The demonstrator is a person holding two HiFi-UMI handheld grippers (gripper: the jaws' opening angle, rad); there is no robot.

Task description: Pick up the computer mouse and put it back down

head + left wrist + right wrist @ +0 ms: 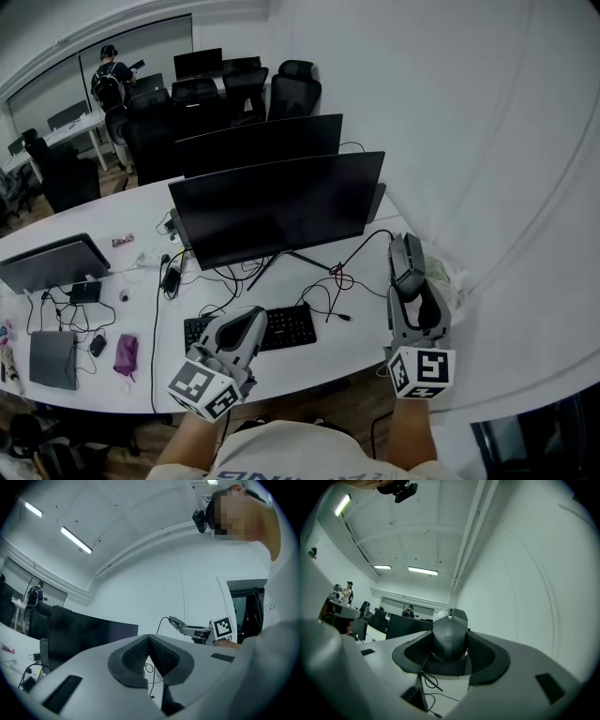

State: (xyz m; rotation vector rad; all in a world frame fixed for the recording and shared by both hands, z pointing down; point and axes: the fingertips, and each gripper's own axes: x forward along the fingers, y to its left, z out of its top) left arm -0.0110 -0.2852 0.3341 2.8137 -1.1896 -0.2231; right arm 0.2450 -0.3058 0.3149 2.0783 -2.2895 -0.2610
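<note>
Across the white tabletop [366, 330], two monitors [281, 211] fill the middle and cables clutter the space in front of them; the right end, near the wall, is barer. Above the keyboard [286, 328] hovers the left gripper [149, 637], fingers pressed together, holding nothing. The right gripper [406, 255], over that right end, has its fingers clamped on the mouse [450, 633], held clear of the tabletop.

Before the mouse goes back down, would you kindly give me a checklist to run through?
1. Mouse clamped between the right gripper jaws: ok.
2. Mouse lifted off the desk: ok.
3. Bare desk to the right of the keyboard for landing: ok.
4. Left gripper shut, empty, away from that spot: ok.
5. Loose cables free of the mouse: cannot tell.
</note>
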